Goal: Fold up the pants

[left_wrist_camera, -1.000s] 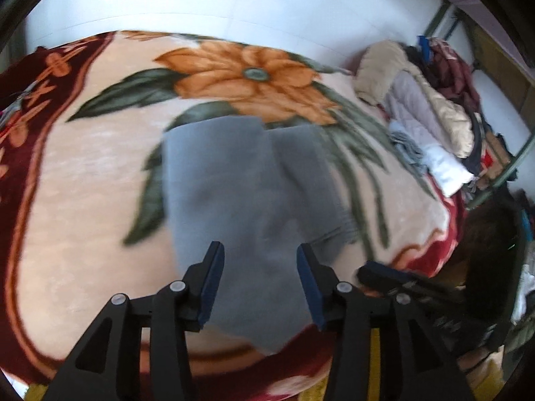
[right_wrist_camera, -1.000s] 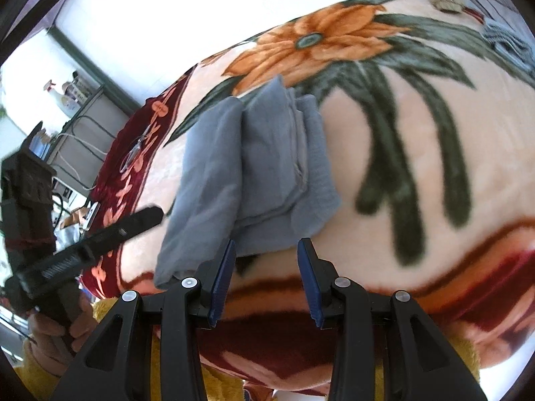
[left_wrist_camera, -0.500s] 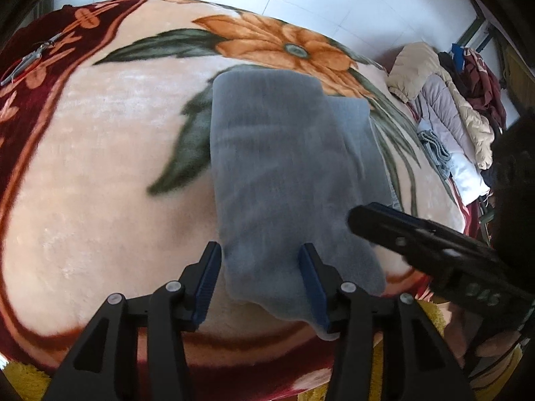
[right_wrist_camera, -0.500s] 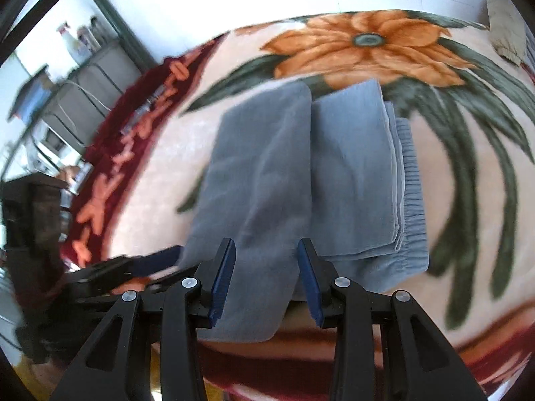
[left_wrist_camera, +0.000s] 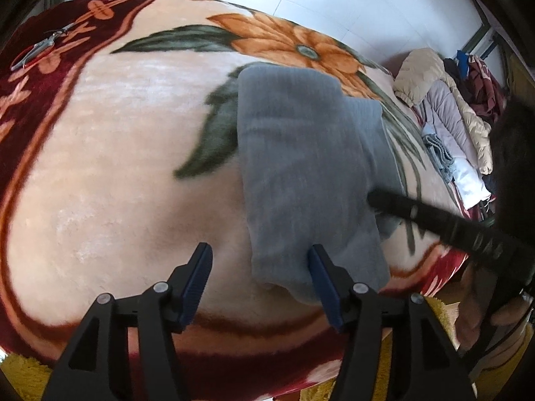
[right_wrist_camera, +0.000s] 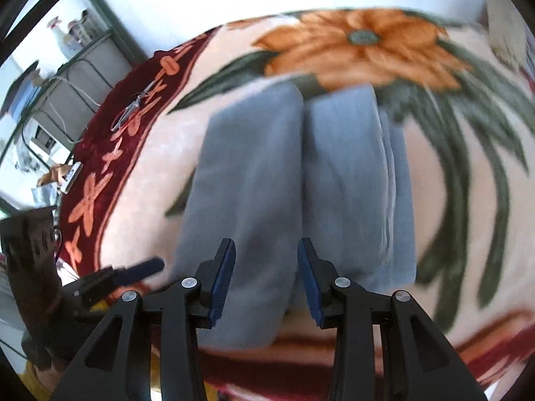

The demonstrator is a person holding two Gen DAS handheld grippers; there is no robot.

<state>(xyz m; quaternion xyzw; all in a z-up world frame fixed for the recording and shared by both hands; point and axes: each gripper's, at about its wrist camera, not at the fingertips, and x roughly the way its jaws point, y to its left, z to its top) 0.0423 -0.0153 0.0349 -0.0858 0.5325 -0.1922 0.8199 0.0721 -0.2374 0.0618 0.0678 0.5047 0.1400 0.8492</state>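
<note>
Where claws gape, pants ahead

Right gripper moved in over pants.

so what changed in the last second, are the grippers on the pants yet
Both grippers moved in over the gray pants. The right gripper came forward above the folded stack; the left gripper shifted to the near left edge. Both stayed open, gripping nothing. The pants stayed folded on the floral blanket.
</note>
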